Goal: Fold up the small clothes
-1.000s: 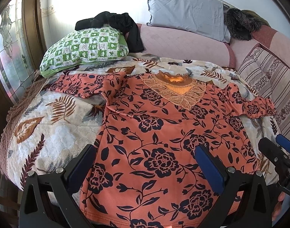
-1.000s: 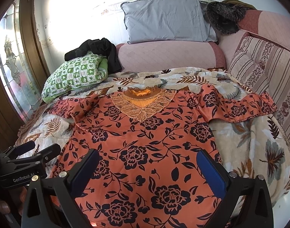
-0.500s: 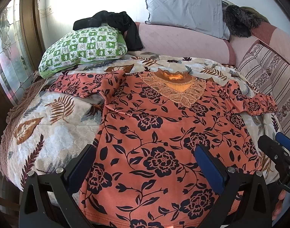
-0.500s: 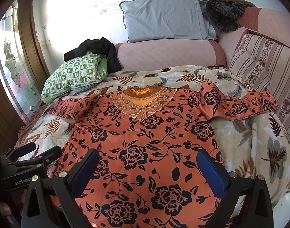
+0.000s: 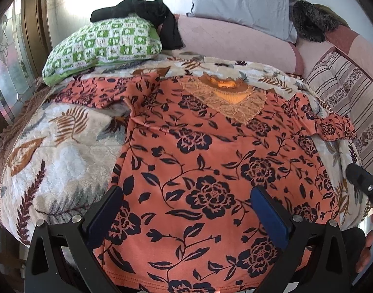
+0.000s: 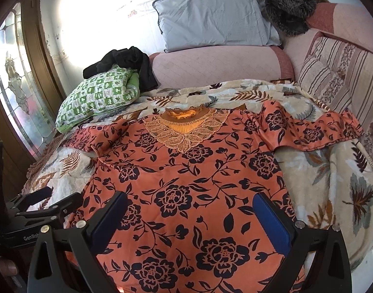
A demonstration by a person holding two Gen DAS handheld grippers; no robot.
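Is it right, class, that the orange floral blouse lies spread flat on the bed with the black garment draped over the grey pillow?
No: the black garment lies over the green checked pillow, as the right wrist view shows. The orange floral blouse is spread flat.

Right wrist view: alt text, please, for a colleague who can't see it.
An orange floral top lies spread face-up on a leaf-print blanket, lace collar farthest away. The open right gripper hovers above its hem; the left gripper sits at lower left.
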